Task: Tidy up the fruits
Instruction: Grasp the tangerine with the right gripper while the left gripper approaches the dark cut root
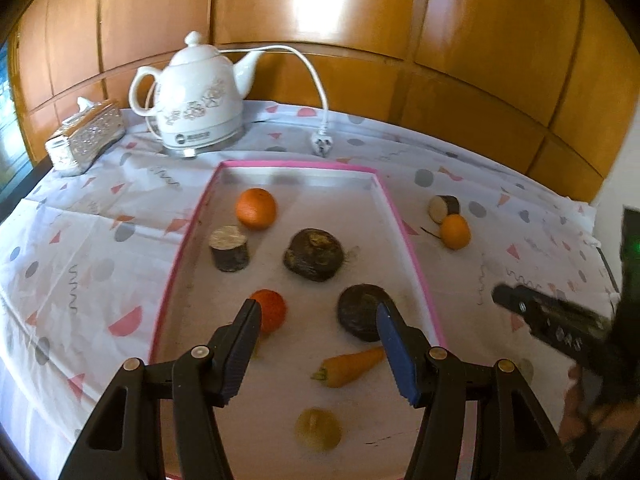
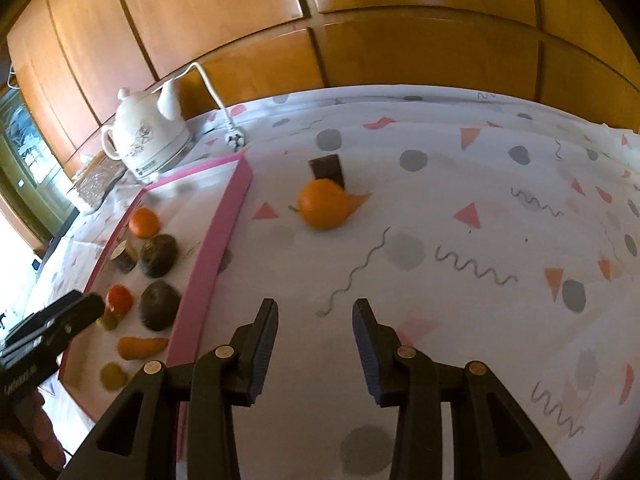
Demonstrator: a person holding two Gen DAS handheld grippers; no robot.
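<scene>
Patterned cloth outside the pink tray (image 2: 212, 240) holds one orange (image 2: 323, 204); both the right gripper (image 2: 315, 320) and the left gripper (image 1: 318, 320) gape empty, so the right one likely needs to reach forward.

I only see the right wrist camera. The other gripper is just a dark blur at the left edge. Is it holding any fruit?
Observer: No. The left wrist view shows the left gripper with its fingers apart and nothing between them, above the pink-rimmed tray.
Child: What is the dark block behind the orange outside the tray?
Observer: From the left wrist view, the dark block has a pale round cut face. It lies right beside the orange.
Child: And the sparkly thing by the teapot?
Observer: It is a tissue box, with a white tissue sticking out of the top.
</scene>
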